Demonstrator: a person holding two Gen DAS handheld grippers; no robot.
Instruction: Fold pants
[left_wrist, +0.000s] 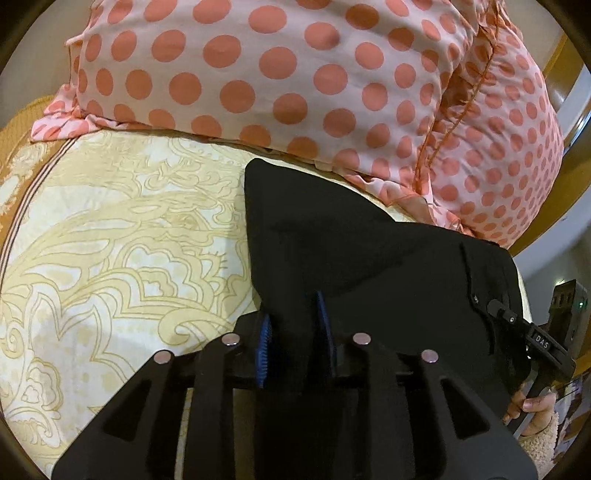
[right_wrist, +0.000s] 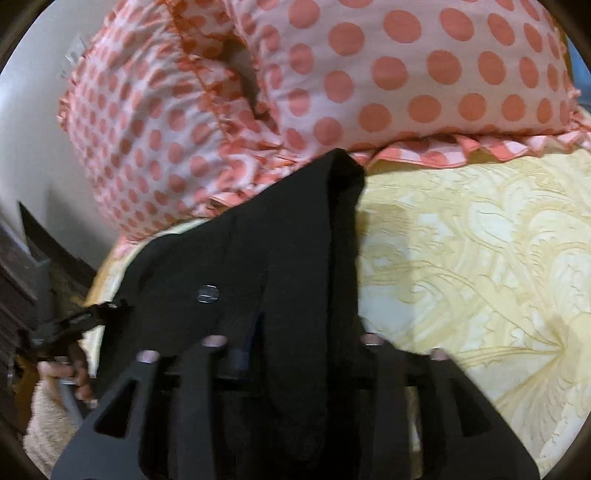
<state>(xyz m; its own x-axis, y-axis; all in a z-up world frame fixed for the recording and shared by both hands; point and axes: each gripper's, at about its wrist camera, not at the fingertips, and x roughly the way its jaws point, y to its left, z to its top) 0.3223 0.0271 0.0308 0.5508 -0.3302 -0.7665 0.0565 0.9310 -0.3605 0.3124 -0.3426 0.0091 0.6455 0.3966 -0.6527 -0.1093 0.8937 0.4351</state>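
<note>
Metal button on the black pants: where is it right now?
In the right wrist view, the round silver metal button sits on the black fabric pants left of centre, just above the right tool, with the yellow patterned bedsheet off to the right.

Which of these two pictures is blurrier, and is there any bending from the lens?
The right wrist view is softer: the pants and right gripper smear slightly. The left wrist view is sharper, the left gripper crisp. Both bow at the edges, curving the bedspread and pillow, with dark corners.
</note>
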